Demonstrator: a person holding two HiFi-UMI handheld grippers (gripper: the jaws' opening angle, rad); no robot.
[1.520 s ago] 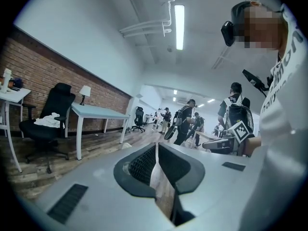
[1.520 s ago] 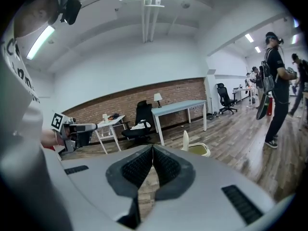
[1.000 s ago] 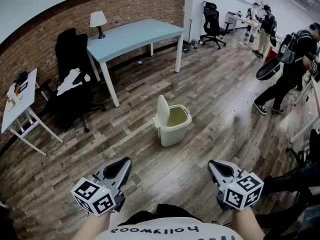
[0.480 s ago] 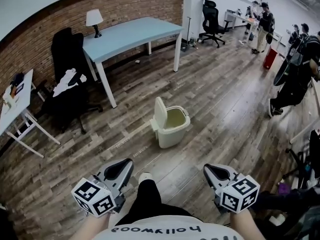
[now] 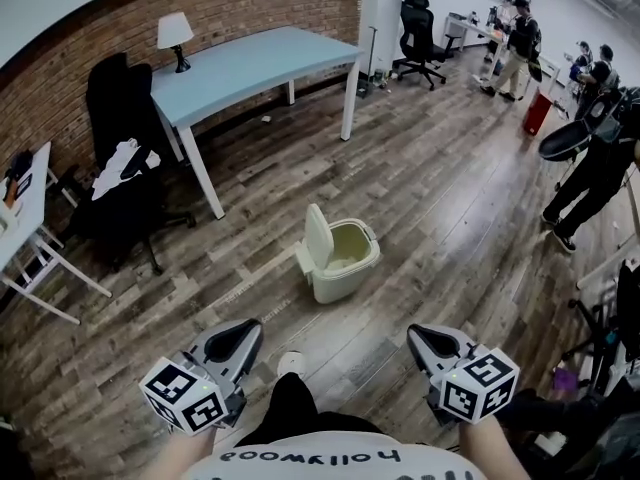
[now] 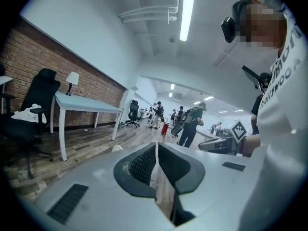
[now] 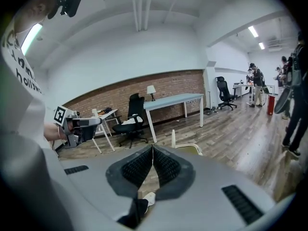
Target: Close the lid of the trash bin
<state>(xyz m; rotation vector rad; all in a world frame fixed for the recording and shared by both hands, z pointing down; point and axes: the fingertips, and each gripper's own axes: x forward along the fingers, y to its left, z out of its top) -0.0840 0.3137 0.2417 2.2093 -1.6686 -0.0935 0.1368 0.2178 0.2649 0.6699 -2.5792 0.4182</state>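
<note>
A small cream trash bin stands on the wooden floor ahead of me, its lid swung up on the left side. The right gripper view shows the bin's rim and upright lid just beyond the jaws. My left gripper and right gripper are held low near my body, well short of the bin. Both are shut with nothing between the jaws. In the left gripper view the left gripper points past the bin toward the room.
A light blue desk with a lamp stands by the brick wall, a black chair with white cloth beside it. A white folding table is at far left. People stand at right; my shoe shows below.
I have stepped forward, so the bin sits slightly nearer and lower in the head view. A leg and shoe have come into view between the grippers. The grippers stay shut.
</note>
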